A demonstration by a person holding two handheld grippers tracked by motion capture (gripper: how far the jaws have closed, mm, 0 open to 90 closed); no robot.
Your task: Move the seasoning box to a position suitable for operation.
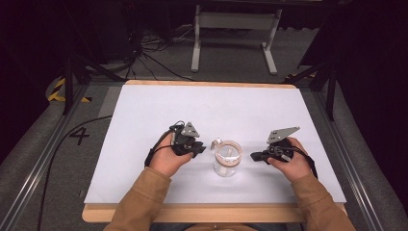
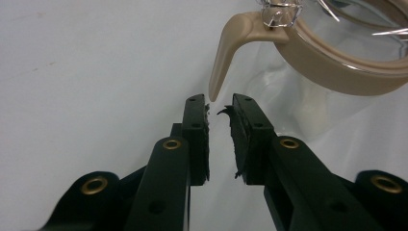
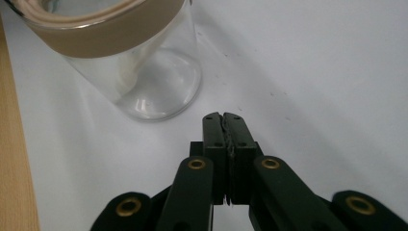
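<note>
A clear glass jar [image 1: 226, 159] with a tan lid ring stands upright near the front middle of the white table [image 1: 192, 106]. A tan clip lever [image 1: 216, 142] sticks out from its rim toward the left. My left gripper [image 1: 201, 149] sits just left of the jar. In the left gripper view, the left gripper [image 2: 221, 107] is open by a narrow gap, with the tip of the lever [image 2: 226, 53] just ahead of the jaws and nothing between them. My right gripper [image 1: 253, 156] is just right of the jar. In the right gripper view, the right gripper [image 3: 223, 118] is shut and empty, a short way from the jar [image 3: 144, 72].
The table's wooden front edge [image 1: 192, 212] runs close to the person's tan sleeves. Beyond the table lie grey floor, black cables [image 1: 144, 53] and a white metal stand [image 1: 235, 29]. Dark tripod legs [image 1: 72, 77] stand at both far corners.
</note>
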